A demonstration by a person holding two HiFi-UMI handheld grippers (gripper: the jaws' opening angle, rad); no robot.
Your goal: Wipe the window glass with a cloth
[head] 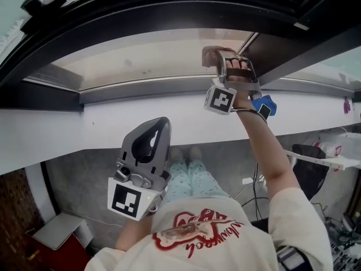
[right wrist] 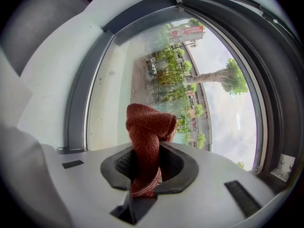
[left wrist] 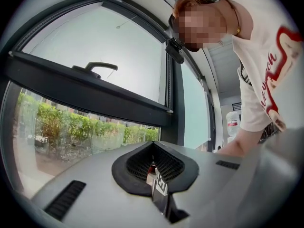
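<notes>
Cloth (right wrist: 149, 127) (rust-red) pinched by right gripper (right wrist: 146, 171) facing window glass (right wrist: 213, 103), frame (right wrist: 281, 94) beside; left gripper (left wrist: 154, 171) pressed together.

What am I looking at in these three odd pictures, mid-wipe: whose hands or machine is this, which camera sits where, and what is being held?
There is no robot here: a person holds a two-jaw tool in each hand. The head view comes from a camera on the person's head, looking down. The other two cameras ride on the grippers and look along the jaws. The right gripper is shut on a rust-red cloth, raised up at the window glass; whether the cloth touches the glass I cannot tell. The left gripper is shut on nothing, held low near the person's body. The marker cube is part of the gripper.
</notes>
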